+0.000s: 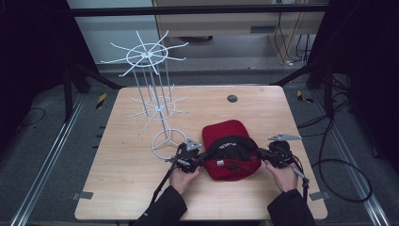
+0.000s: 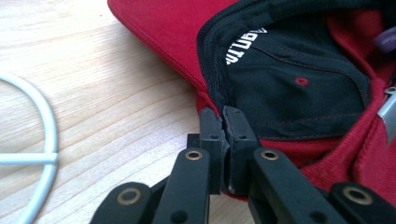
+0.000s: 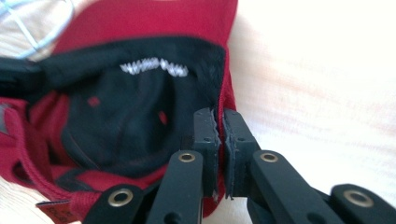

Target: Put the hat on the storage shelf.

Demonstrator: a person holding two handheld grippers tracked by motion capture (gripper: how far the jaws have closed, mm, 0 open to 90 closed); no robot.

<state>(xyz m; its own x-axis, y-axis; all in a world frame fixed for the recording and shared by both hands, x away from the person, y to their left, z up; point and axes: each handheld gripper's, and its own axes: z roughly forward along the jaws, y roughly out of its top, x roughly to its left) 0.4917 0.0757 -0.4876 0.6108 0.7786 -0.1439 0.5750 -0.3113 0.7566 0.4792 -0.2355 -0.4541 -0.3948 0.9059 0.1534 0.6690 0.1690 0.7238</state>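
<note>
A red cap with a black lining lies upside down on the wooden table, its brim pointing away from me. My left gripper is shut on the cap's left rim; in the left gripper view its pads pinch the black sweatband edge of the cap. My right gripper is shut on the right rim, and in the right gripper view its pads clamp the red and black edge of the cap. Both hands hold the grippers at the near side.
A white wire display rack with spoked tiers stands on a ring base just left of the cap; part of that ring lies close to my left gripper. A small dark disc is set in the table farther back.
</note>
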